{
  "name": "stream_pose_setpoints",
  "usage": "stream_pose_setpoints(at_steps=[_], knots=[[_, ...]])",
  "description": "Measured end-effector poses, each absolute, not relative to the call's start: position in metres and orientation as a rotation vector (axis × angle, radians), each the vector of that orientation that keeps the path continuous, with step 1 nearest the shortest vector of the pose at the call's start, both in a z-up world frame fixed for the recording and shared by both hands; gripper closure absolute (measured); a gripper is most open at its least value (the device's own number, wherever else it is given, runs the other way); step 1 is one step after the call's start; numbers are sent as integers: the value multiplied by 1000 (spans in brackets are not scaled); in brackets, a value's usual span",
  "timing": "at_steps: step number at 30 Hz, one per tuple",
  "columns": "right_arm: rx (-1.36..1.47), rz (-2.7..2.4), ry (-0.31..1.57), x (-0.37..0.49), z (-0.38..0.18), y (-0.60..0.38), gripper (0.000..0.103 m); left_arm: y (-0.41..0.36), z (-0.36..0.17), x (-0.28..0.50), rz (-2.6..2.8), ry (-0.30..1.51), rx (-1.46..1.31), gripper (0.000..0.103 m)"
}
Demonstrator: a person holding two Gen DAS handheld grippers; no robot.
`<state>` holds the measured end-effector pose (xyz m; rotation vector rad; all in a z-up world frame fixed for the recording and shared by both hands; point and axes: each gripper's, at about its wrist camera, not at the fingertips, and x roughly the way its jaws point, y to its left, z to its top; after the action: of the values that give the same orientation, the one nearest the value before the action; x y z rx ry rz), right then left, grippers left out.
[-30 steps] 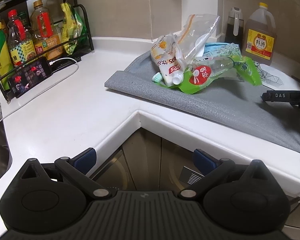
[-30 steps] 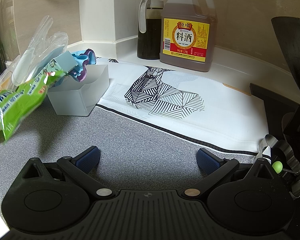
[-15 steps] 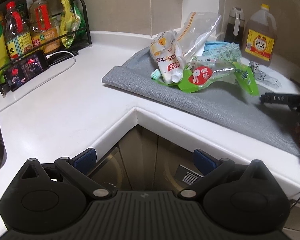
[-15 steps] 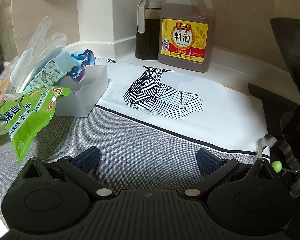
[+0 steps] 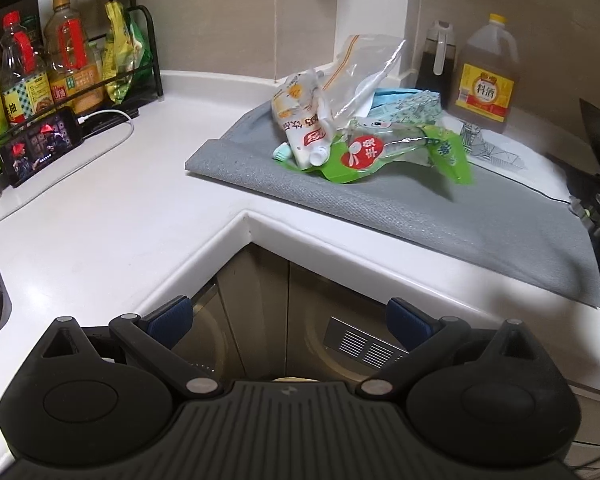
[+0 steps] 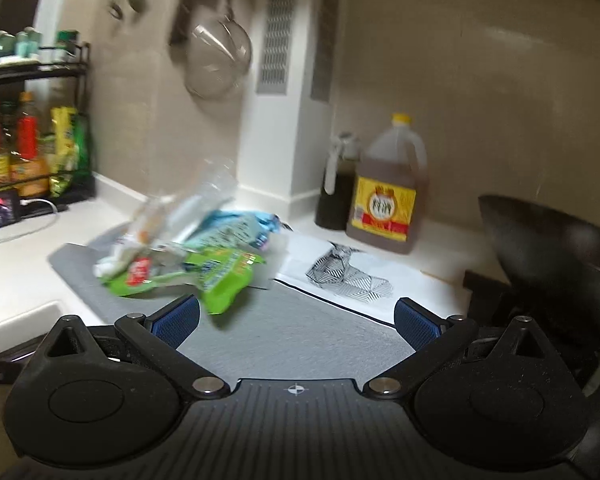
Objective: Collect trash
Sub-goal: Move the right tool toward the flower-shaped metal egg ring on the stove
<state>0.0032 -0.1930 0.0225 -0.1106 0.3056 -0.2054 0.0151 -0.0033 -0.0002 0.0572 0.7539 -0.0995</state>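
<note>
A heap of trash (image 5: 360, 132) lies on a grey mat (image 5: 440, 216): a green wrapper (image 5: 384, 154), a white spouted pouch (image 5: 304, 128), a clear zip bag (image 5: 364, 76) and a pale blue packet (image 5: 408, 104). My left gripper (image 5: 290, 320) is open and empty, hanging off the counter's inner corner, well short of the heap. In the blurred right wrist view the heap (image 6: 192, 256) sits ahead and left on the mat (image 6: 300, 336). My right gripper (image 6: 298, 318) is open and empty above the mat's near part.
A dark wok (image 6: 548, 248) stands at the right. A big cooking-wine jug (image 5: 486, 80) and dark bottle (image 5: 436, 64) stand by the back wall, beside a white patterned cloth (image 6: 352, 272). A black rack of bottles (image 5: 40, 72) and a charging phone (image 5: 40, 148) sit far left.
The right gripper has pulled back and risen, so the heap and wall now show from farther away. The left gripper has drawn back slightly. Both stay open.
</note>
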Motion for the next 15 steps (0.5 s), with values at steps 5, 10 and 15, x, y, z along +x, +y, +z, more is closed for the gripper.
stream_pose_setpoints(at_steps=[5,10,15], knots=[[-39,-199,308,-28,28,-187,0,-3,8,-1,-104,730,38,0],[-44,-187,276,-59,31,-178,0,-1,15,-23,-109,698,29,0],[-32,-175,278,-73,31,-173,0,-1,21,-42,-106,657,47,0]])
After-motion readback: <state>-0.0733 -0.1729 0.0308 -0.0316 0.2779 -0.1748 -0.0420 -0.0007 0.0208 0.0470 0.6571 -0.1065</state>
